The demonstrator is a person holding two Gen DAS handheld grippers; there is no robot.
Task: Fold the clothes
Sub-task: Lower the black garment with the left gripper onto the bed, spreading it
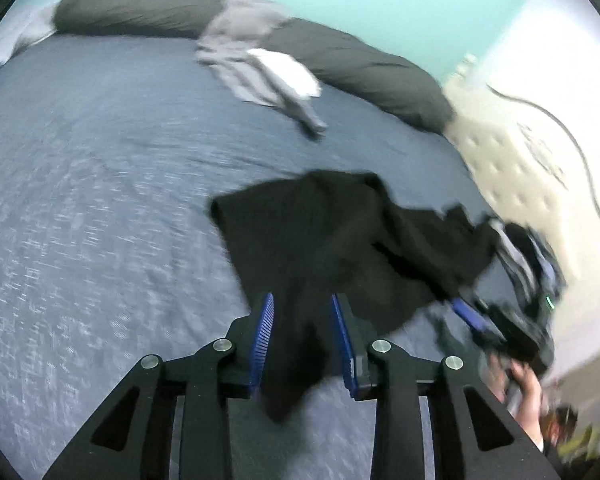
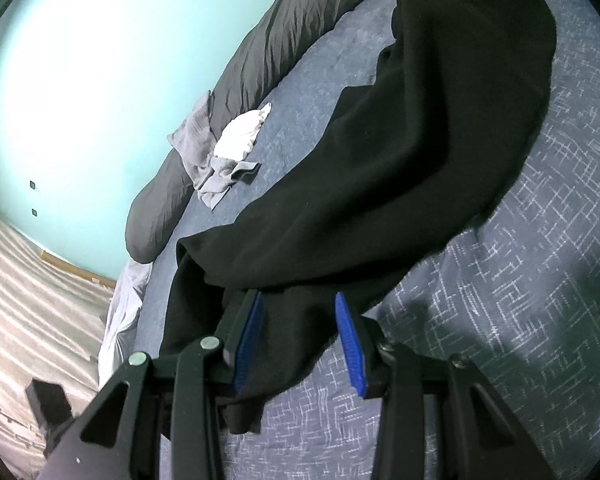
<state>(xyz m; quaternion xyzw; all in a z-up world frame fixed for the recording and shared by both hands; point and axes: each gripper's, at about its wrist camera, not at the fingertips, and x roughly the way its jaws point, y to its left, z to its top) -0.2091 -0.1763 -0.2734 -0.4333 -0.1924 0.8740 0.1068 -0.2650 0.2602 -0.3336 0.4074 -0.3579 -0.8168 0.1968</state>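
Observation:
A black garment (image 1: 324, 232) lies crumpled on the blue-grey bed cover (image 1: 100, 200). In the left wrist view one corner of it hangs down between the blue pads of my left gripper (image 1: 303, 320). The jaws stand apart and bed shows beside the right pad. In the right wrist view the same black garment (image 2: 420, 140) stretches away up the bed, and its near end lies between the fingers of my right gripper (image 2: 298, 320). It drapes over the left finger and the jaws are wide, not pressing. The right gripper (image 1: 466, 314) is also at the garment's right edge, blurred.
A grey garment (image 1: 240, 48) and a white cloth (image 1: 288, 70) lie further up the bed against a rolled dark duvet (image 1: 140, 4). A beige padded headboard (image 1: 512, 160) is at the right. A person's hand (image 1: 524, 384) holds the right gripper. Left of the bed are striped floor (image 2: 28, 280) and a black box (image 2: 48, 400).

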